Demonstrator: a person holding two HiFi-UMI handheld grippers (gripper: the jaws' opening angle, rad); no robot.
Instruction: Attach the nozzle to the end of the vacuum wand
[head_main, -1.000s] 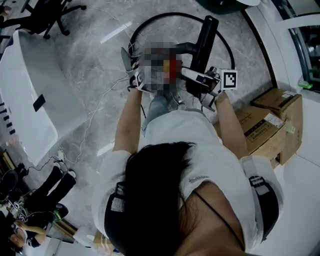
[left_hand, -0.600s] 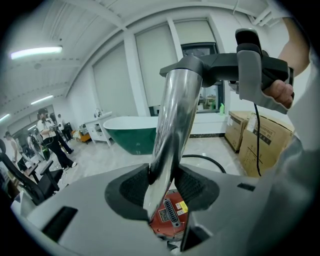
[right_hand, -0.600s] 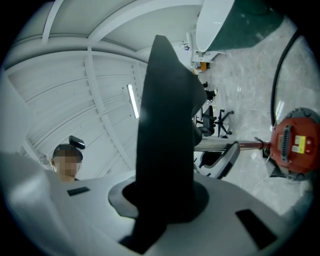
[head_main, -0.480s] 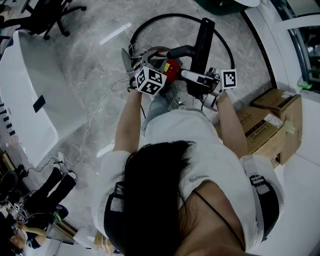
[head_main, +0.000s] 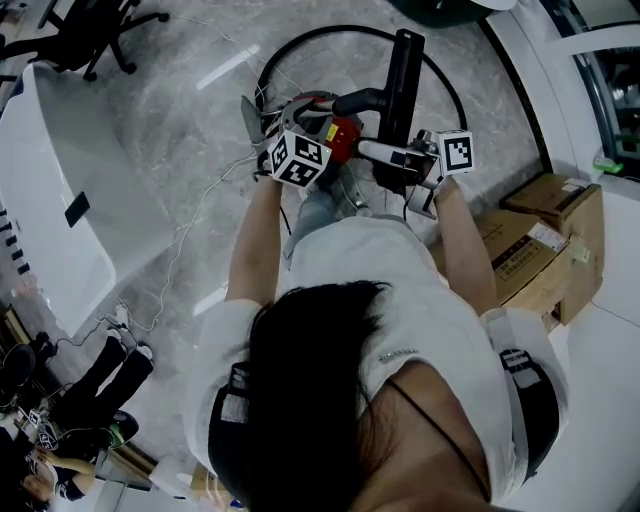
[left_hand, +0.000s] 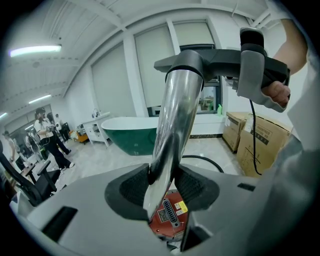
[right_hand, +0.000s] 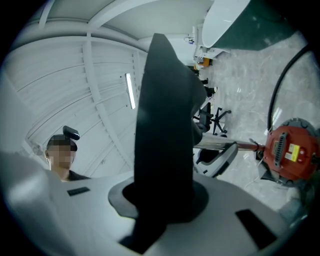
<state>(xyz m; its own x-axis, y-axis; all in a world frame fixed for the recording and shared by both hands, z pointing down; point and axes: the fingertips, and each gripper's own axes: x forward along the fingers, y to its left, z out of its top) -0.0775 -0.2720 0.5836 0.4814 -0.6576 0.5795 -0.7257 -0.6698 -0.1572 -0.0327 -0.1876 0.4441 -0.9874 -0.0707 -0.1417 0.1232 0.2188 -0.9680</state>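
In the head view my right gripper (head_main: 400, 160) is shut on the long black nozzle (head_main: 403, 80), which points away over the floor. The right gripper view shows that nozzle (right_hand: 165, 125) filling the jaws of the gripper (right_hand: 165, 200). My left gripper (left_hand: 162, 182) is shut on the chrome wand (left_hand: 172, 120), both pads pressing its sides. The wand rises to a grey elbow (left_hand: 187, 62) that reaches across toward the right gripper's jaw (left_hand: 252, 70); whether the two parts touch I cannot tell. The red vacuum body (head_main: 340, 138) sits on the floor just beyond the left gripper (head_main: 322, 140).
A black hose (head_main: 350, 29) loops on the marble floor around the vacuum. Cardboard boxes (head_main: 545, 250) stand at the right, beside the person's arm. A white bathtub (head_main: 50, 180) is at the left, an office chair (head_main: 110, 30) at the far left, and people's legs (head_main: 100, 375) at the lower left.
The right gripper and the nozzle have edged slightly up and left in the head view, tilting a little. The left gripper and the wand have stayed put.
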